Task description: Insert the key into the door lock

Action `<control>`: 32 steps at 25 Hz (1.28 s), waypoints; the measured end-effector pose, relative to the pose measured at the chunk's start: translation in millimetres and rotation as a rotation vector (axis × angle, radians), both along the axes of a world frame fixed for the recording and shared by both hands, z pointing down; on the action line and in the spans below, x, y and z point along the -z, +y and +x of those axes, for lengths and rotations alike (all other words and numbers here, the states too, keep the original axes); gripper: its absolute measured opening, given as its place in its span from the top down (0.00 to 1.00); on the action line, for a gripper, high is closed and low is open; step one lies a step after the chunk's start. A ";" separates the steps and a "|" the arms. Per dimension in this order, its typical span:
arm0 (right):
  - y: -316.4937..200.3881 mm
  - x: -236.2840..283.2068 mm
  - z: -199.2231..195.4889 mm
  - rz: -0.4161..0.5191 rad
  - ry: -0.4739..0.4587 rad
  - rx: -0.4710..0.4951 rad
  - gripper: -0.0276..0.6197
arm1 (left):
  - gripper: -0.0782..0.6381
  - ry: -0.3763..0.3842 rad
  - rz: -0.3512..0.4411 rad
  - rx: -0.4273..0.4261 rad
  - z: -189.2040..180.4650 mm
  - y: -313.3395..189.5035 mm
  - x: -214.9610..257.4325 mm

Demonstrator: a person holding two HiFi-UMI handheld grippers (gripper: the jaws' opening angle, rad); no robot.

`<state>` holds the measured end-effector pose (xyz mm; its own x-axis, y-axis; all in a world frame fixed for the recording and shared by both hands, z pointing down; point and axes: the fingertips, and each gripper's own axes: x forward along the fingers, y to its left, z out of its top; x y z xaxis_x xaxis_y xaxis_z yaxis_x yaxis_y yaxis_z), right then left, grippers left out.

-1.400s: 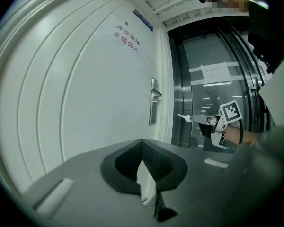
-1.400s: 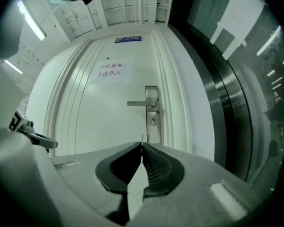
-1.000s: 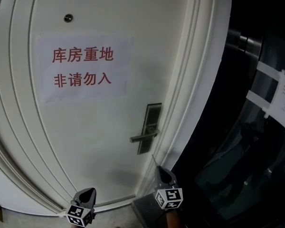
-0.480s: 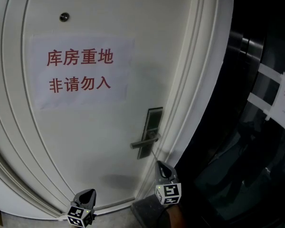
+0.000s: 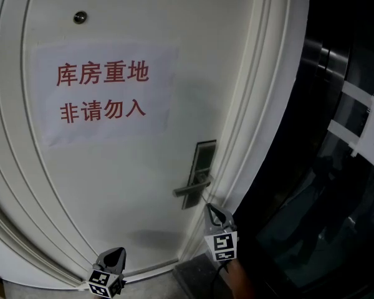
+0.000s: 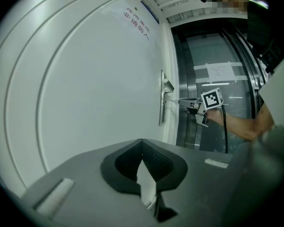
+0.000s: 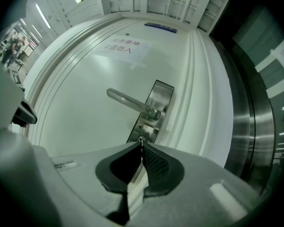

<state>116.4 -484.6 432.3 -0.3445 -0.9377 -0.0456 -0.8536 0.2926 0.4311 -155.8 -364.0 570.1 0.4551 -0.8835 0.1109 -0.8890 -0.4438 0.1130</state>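
The right gripper (image 5: 212, 212) has come up nearer to the lock (image 5: 204, 157); it is clenched on the key (image 7: 141, 139), whose tip is just below the handle (image 5: 192, 188); the left gripper (image 5: 115, 254) hangs low, closed and empty. The approach is in hand; next the tip needs lining up with the keyhole, then a straight push.

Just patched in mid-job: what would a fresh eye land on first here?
The paper sign with red characters, high on the white door, grabs the eye first. Next is the metal lock plate with its lever handle at the door's right edge, where the right tool, shut on a key, points just below the lever.
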 end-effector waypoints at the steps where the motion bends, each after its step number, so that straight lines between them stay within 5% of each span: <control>1: -1.7 -0.8 -0.6 -0.004 0.003 0.000 0.94 | 0.89 -0.001 -0.001 0.000 -0.8 -0.5 -0.7; 11: -12.3 -8.4 -1.1 -0.004 0.063 -0.023 0.94 | 0.89 0.000 -0.012 0.005 -7.3 -5.3 -6.3; 32: -18.8 -9.8 -9.8 0.100 0.515 -0.123 0.94 | 0.89 0.012 -0.028 -0.002 -5.5 -10.0 -12.9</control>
